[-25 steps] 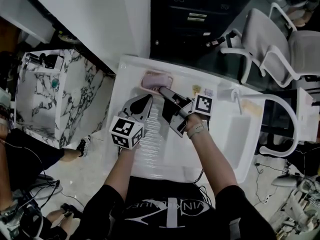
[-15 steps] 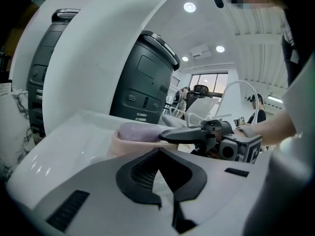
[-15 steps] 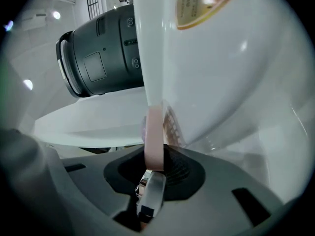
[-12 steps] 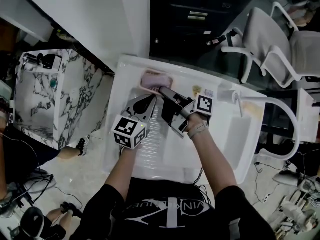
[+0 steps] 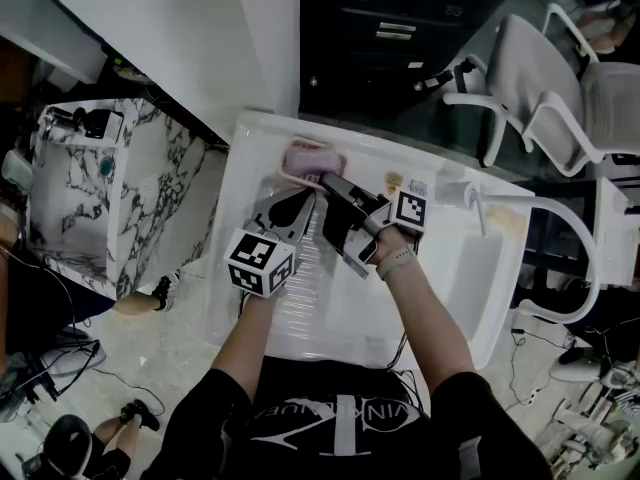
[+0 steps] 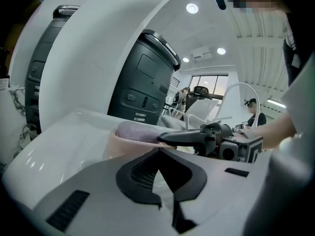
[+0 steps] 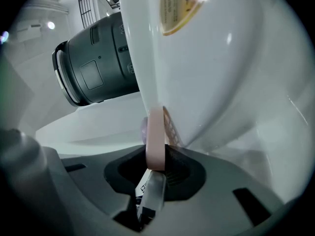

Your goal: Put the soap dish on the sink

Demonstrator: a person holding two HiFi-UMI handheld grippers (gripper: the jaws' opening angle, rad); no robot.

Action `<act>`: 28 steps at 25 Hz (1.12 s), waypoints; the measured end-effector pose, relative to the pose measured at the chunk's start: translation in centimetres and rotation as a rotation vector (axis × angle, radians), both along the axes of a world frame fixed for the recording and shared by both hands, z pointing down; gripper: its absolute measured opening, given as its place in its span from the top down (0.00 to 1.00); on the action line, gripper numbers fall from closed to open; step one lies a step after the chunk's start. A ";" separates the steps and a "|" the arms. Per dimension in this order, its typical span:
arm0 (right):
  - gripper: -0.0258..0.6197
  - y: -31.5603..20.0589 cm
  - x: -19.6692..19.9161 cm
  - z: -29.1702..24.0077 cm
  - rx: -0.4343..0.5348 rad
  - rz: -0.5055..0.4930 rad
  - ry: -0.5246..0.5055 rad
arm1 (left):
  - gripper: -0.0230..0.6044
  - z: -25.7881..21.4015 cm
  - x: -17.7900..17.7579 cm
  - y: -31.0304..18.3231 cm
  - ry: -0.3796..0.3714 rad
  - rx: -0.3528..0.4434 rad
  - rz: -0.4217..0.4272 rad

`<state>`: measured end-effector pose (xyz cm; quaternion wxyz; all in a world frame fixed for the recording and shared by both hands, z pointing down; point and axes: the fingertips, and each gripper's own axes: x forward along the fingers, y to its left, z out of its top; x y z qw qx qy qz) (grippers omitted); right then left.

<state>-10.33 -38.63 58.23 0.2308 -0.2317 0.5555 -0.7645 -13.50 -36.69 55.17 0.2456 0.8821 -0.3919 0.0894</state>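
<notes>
A pink soap dish [image 5: 308, 159] with a purple soap bar [image 6: 137, 130] sits at the far left corner of the white sink [image 5: 330, 313]. My right gripper [image 5: 322, 180] reaches in from the right and is shut on the dish's near rim. In the right gripper view that pink rim [image 7: 156, 132] stands upright between the dark pads. My left gripper [image 5: 299, 199] hovers just short of the dish over the ribbed drainboard. Its jaw tips meet with nothing held, and in the left gripper view the right gripper [image 6: 170, 137] lies across the dish's rim.
The basin [image 5: 468, 268] and a white arched faucet [image 5: 578, 230] are to the right. A marble-patterned cabinet [image 5: 95, 183] stands left of the sink, a dark cabinet [image 5: 395, 28] behind it, and grey chairs [image 5: 560, 83] at the far right. A person stands at the left edge.
My left gripper has edged slightly toward the dish. The right gripper has kept its hold on the rim and rolled a little in place.
</notes>
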 end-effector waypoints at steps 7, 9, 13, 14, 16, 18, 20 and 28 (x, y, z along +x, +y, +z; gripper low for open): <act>0.80 -0.2 0.0 -0.5 0.017 -0.002 -0.013 | 0.94 -0.1 0.0 -0.1 0.027 -0.010 -0.007; 0.74 -0.3 0.1 -0.8 0.023 -0.001 -0.019 | 0.94 -0.1 0.0 -0.1 0.036 -0.014 -0.007; 0.66 -0.3 0.5 -1.2 0.021 -0.001 -0.012 | 0.94 -0.1 0.4 0.0 0.043 -0.013 0.001; 0.65 -0.3 0.6 -1.2 0.018 0.000 -0.008 | 0.94 -0.1 0.5 0.0 0.044 -0.014 0.004; 0.62 -0.3 0.7 -1.3 0.015 -0.008 0.003 | 0.94 0.0 0.6 0.0 0.045 -0.017 0.010; 0.57 -0.1 0.6 -1.4 0.020 -0.032 0.024 | 0.94 0.1 0.7 0.0 0.046 -0.021 0.014; 0.55 0.1 0.7 -1.3 0.022 -0.046 0.040 | 0.94 0.2 0.9 -0.1 0.048 -0.025 0.017; 0.55 1.0 1.0 -0.8 0.003 -0.044 0.046 | 0.94 0.5 1.3 0.0 0.047 -0.041 0.025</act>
